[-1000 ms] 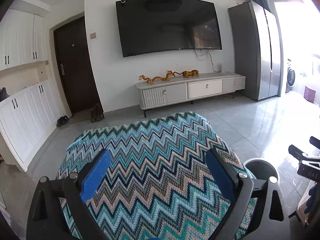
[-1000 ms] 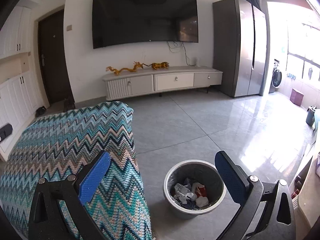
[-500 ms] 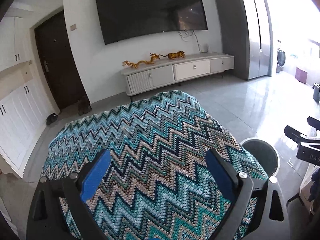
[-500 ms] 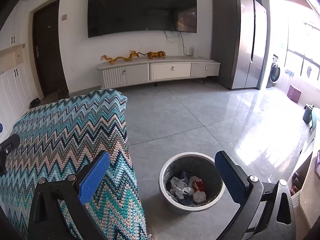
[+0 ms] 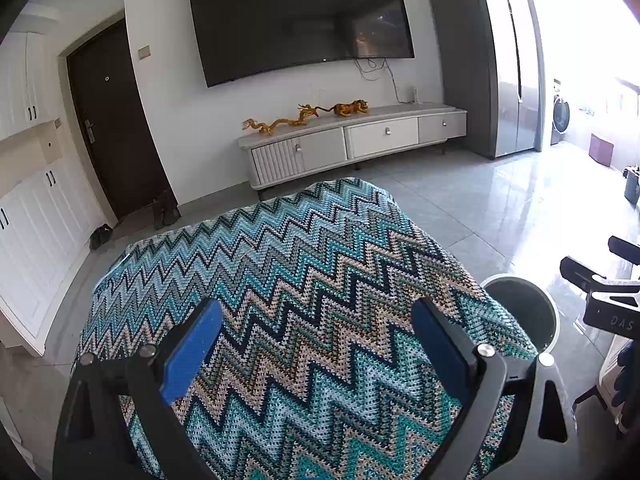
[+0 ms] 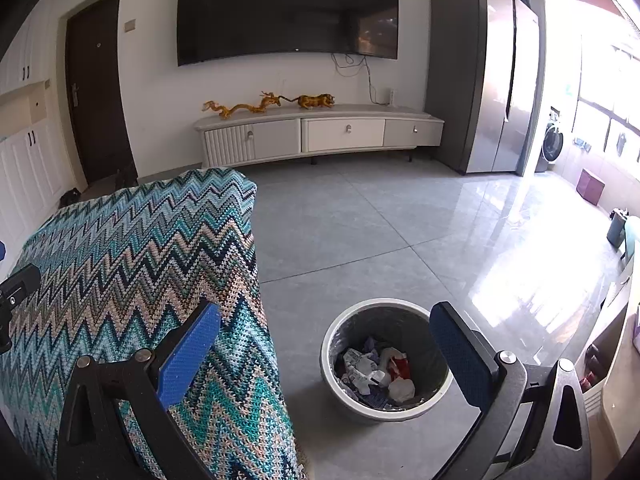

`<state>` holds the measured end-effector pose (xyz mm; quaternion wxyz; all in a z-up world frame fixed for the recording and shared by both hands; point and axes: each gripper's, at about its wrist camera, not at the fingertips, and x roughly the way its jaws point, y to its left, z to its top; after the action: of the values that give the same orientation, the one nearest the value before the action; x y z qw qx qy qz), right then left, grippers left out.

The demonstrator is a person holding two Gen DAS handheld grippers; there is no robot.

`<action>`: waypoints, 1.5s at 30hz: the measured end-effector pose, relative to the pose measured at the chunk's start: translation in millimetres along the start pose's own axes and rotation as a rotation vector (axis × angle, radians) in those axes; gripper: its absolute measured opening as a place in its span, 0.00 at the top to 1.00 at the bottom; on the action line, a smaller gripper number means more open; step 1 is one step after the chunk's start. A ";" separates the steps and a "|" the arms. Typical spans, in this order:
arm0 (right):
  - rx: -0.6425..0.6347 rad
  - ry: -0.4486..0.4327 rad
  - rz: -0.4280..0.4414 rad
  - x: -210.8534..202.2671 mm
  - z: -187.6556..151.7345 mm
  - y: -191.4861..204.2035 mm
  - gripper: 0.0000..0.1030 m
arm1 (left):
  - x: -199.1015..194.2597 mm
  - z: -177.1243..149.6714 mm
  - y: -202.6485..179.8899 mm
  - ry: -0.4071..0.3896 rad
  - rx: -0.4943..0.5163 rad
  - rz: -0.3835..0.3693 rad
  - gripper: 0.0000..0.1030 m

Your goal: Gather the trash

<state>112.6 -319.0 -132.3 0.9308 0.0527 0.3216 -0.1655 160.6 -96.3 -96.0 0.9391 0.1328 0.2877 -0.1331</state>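
Here the trash (image 6: 376, 372) lies in the bin (image 6: 436, 394) on the floor, beside the cloth (image 5: 304, 300). It looks like light, soft crumpled paper, best pinched by a raised fold. Both the left gripper (image 5: 316, 356) and right gripper (image 6: 324, 360) are spread wide, empty.

A dark television (image 6: 288, 8) hangs on the white wall (image 6: 156, 92) above a long pale cabinet (image 6: 320, 134). A tall grey fridge (image 6: 484, 76) stands right of it, a dark door (image 6: 94, 92) left. Sunlight glares on the grey floor tiles (image 6: 360, 232).
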 end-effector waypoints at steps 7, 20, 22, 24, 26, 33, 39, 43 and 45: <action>-0.003 -0.010 0.000 -8.8 2.2 -0.4 0.00 | -13.6 1.6 1.9 -0.023 -0.005 0.005 0.07; -0.004 -0.041 -0.001 -28.4 3.7 -3.6 0.00 | -45.9 9.0 8.0 -0.089 -0.034 0.022 0.07; -0.005 -0.045 -0.001 -30.8 3.9 -3.7 0.00 | -51.4 11.0 10.6 -0.104 -0.047 0.027 0.07; -0.006 -0.050 -0.001 -33.6 4.4 -3.1 0.00 | -57.3 12.7 13.0 -0.118 -0.059 0.030 0.07; -0.008 -0.055 0.000 -36.7 4.4 -2.6 0.00 | -62.5 13.8 14.4 -0.132 -0.067 0.034 0.07; -0.013 -0.066 -0.001 -45.8 3.7 -1.7 0.00 | -80.0 16.1 12.3 -0.176 -0.060 0.047 0.07; -0.016 -0.075 -0.001 -49.8 2.1 -1.9 0.00 | -92.7 18.8 10.6 -0.203 -0.061 0.043 0.07; -0.017 -0.082 -0.001 -53.7 1.6 -2.1 0.00 | -98.3 19.9 10.7 -0.217 -0.064 0.045 0.07; -0.018 -0.087 -0.002 -56.6 1.7 -2.4 0.00 | -101.5 20.0 10.9 -0.226 -0.066 0.048 0.07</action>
<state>70.9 -306.0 -96.1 0.9442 0.0369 0.2822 -0.1657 93.2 -75.1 -19.8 0.9723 0.0928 0.1810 -0.1152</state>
